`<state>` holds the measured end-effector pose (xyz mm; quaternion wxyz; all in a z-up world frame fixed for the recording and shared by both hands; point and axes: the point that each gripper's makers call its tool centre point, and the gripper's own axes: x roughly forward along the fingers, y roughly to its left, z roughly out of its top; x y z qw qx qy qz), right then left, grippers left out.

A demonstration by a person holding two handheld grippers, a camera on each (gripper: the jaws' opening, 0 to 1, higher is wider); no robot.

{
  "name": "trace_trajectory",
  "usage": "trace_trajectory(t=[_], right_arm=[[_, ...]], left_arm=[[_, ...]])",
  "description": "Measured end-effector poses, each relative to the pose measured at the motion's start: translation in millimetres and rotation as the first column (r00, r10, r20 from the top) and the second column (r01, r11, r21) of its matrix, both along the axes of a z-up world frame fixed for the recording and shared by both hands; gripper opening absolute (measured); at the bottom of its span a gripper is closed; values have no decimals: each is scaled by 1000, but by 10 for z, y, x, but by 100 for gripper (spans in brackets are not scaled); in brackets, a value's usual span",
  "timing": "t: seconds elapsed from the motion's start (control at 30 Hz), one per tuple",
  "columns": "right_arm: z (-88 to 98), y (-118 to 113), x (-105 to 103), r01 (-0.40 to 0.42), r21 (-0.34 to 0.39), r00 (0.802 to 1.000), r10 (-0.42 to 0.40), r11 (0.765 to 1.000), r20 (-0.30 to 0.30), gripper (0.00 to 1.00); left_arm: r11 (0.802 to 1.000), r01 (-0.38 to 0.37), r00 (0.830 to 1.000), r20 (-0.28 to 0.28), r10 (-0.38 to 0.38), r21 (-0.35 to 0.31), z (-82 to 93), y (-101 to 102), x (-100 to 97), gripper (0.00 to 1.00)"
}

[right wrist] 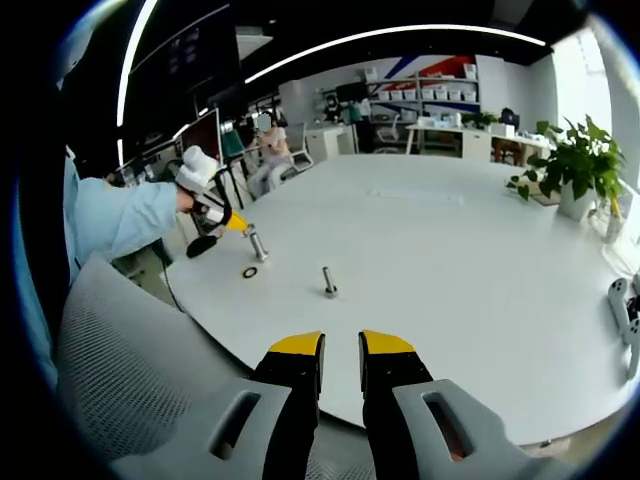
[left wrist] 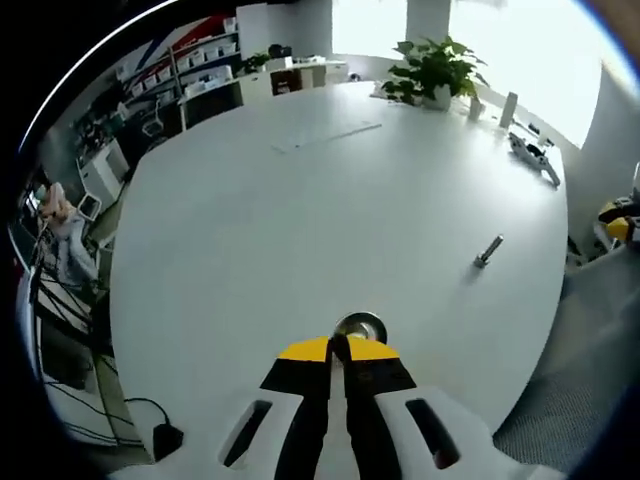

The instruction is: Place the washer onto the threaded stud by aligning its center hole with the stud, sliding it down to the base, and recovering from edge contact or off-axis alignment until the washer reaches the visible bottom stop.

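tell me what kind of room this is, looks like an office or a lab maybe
Most likely an open-plan office or lab workspace. A large white table fills the middle, shelving with storage bins lines the far wall beside desks, and a potted plant stands near the bright windows. A mesh office chair sits at the table's edge.

A metal washer lies flat on the white desk; a threaded stud stands upright nearby, apart from it.

Washer partly hidden behind the yellow fingertips.
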<state>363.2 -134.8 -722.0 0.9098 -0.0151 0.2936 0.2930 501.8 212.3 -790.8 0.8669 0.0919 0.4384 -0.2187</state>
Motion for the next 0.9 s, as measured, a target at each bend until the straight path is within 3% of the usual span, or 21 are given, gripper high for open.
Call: trace_trajectory(t=[0.2, 0.9], right_arm=[[1, -2, 1, 2, 1, 1000, -2, 1000, 1, 16], [-1, 6, -4, -1, 3, 1000, 1, 1000, -2, 16]], left_arm=[[1000, 12, 1000, -21, -12, 8, -54, -69, -11, 2], [998, -56, 994, -97, 53, -32, -141, -43, -3, 2]])
